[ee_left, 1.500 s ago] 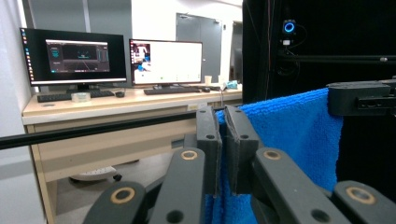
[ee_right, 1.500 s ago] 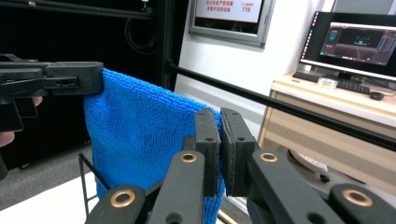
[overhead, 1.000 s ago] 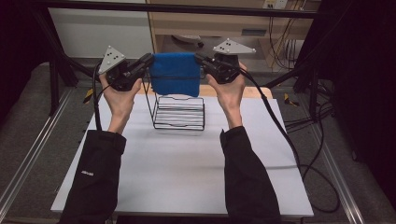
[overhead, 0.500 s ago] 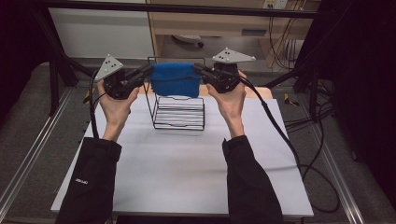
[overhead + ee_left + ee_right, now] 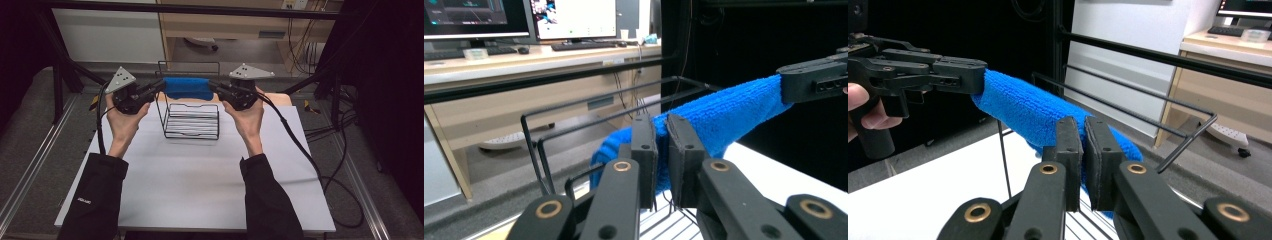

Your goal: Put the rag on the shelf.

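Now | blue cloth (image 5: 187, 87) stretched level over far rail of wire rack (image 5: 192, 120) | left gripper (image 5: 159, 88) and right gripper (image 5: 214, 87) pinch its ends | bare table (image 5: 200, 180) near.

We wear black sleeves (image 5: 97, 200); our black grippers (image 5: 159, 88) carry brass rivets, grey triangular plates, black cables.

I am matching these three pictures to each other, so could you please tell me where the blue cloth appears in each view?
High view: the blue cloth is upper centre, stretched between both grippers above the wire rack.
Left gripper view: centre to right, running from its own jaws up to the other gripper.
Right gripper view: centre to upper left, likewise.
Shared landmark: the black wire rack beneath it.
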